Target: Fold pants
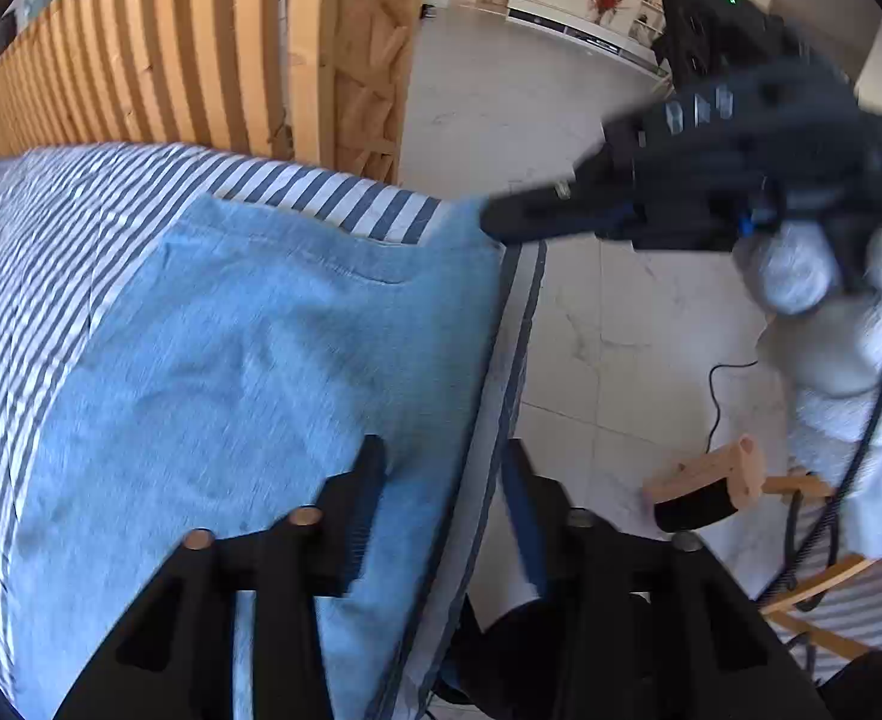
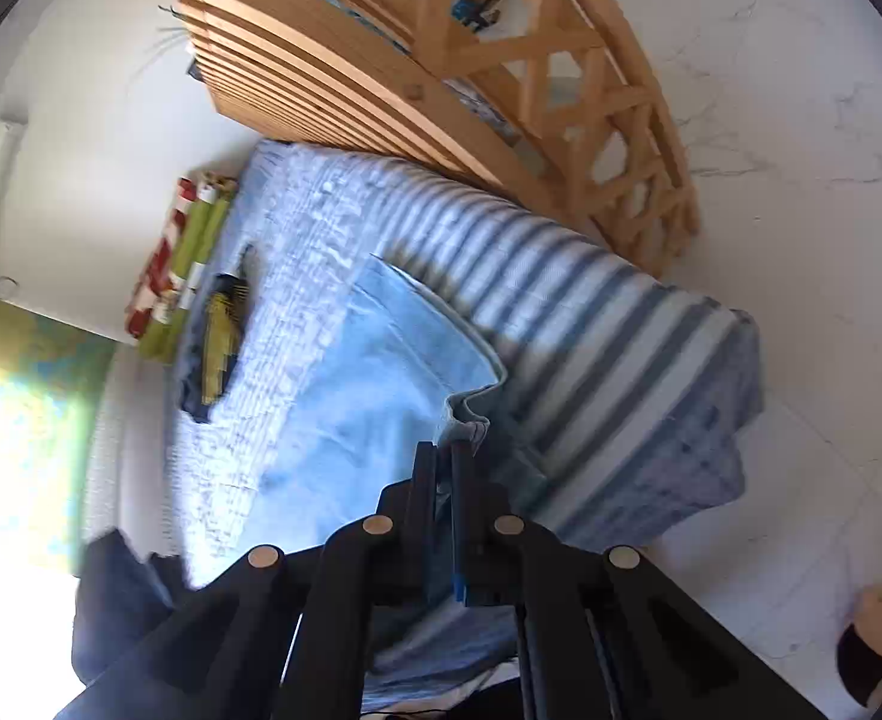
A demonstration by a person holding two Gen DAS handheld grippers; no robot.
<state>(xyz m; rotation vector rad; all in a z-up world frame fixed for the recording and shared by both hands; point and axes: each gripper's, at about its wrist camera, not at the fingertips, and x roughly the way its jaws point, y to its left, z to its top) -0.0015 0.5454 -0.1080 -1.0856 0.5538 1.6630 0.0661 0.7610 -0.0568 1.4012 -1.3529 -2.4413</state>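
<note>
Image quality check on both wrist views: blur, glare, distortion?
Left wrist: motion blur on the right gripper and striped sheet; jeans evenly lit. Right wrist: blown-out glare at lower left, smeared stripes, shadow band across the sheet. Both: strong fisheye bending of the wooden slats, dark corners.

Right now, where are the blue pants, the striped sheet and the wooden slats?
Pants (image 1: 249,348), left wrist view, middle of the spread denim.
Sheet (image 2: 621,348), right wrist view, bare striped part near the corner.
Slats (image 1: 141,66), left wrist view, middle of the slatted panel.
</note>
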